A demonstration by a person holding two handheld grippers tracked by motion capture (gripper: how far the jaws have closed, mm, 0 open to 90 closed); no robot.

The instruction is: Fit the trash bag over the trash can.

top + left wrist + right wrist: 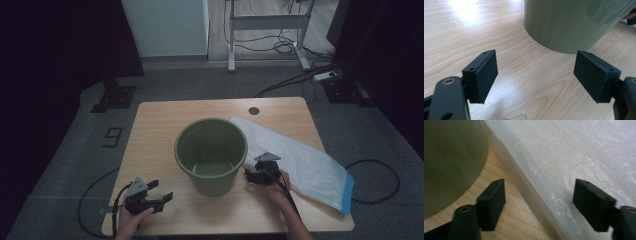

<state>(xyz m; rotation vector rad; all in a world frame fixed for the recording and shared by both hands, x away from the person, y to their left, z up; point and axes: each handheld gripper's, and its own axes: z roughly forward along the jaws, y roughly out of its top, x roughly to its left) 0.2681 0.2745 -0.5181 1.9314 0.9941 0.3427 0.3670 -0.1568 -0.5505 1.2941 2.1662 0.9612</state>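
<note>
Evidently the right tool (pixel 252 175), jaws wide and empty, is lining up on the near edge of the white translucent plastic bag (pixel 300 160) lying flat on the table (pixel 155 145) beside the green plastic bucket (pixel 211 152), so it next needs to close on that edge, while the left tool (pixel 162 197) waits open.

Dim high view, dark edges, glare on table (pixel 461 10), sharp close-ups

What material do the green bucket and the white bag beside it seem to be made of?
Green bucket: probably plastic, smooth with a soft sheen; its wall reflects light in the left gripper view.
White bag: likely thin plastic film, translucent and crinkled, with a blue end.
</note>
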